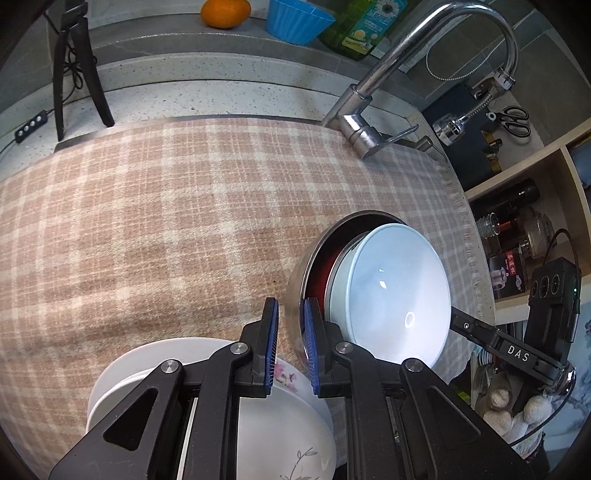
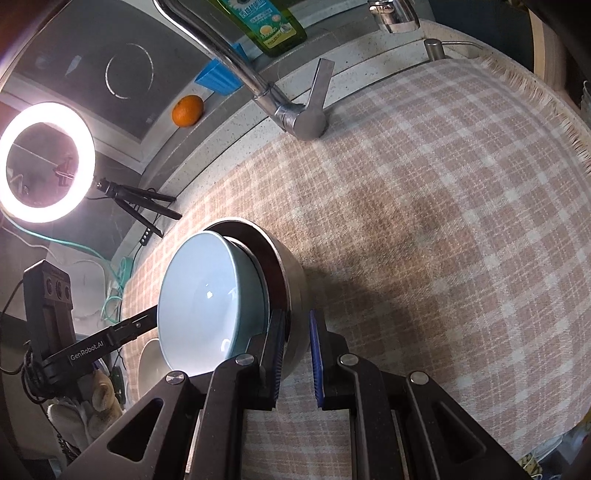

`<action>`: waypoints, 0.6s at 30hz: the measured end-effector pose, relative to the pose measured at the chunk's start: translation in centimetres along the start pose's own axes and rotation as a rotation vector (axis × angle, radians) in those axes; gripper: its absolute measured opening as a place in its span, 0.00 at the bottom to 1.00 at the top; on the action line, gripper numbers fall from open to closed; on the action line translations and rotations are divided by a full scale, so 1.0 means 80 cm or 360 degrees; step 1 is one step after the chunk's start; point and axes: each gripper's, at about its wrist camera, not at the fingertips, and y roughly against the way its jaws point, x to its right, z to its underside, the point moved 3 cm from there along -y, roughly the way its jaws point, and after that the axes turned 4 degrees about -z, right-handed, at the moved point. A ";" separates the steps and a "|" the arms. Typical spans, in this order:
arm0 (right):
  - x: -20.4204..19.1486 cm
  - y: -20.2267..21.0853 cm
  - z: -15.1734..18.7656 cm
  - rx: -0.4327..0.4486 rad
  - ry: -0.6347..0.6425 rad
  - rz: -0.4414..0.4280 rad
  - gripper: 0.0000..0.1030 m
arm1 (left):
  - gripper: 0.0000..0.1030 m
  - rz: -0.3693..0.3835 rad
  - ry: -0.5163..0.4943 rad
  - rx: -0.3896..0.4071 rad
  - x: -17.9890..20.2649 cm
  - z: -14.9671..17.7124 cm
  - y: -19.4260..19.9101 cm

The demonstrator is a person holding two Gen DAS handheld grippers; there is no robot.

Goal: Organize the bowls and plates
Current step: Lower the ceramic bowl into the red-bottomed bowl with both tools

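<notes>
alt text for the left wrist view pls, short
The left gripper clamps the rim of a steel bowl that holds a light blue bowl tilted inside it, above a checked cloth. White floral bowls sit stacked below the fingers; a tap, an orange and a blue cup stand behind.

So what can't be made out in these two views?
- Left wrist: inside the round steel bowl, a red dish is mostly hidden by the pale blue ceramic bowl.
- Left wrist: the white floral plates are covered by the left claw and cut by the bottom edge.
- Right wrist: the green detergent bottle is cut by the top edge.
</notes>
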 end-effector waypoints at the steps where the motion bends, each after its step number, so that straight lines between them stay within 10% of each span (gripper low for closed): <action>1: -0.001 -0.001 0.000 -0.0004 0.0000 0.0001 0.12 | 0.12 0.0002 0.0002 -0.0005 0.000 0.000 -0.001; 18: -0.001 -0.017 -0.003 -0.0049 0.0023 0.0007 0.12 | 0.12 -0.0033 -0.0044 -0.0032 0.003 -0.002 -0.013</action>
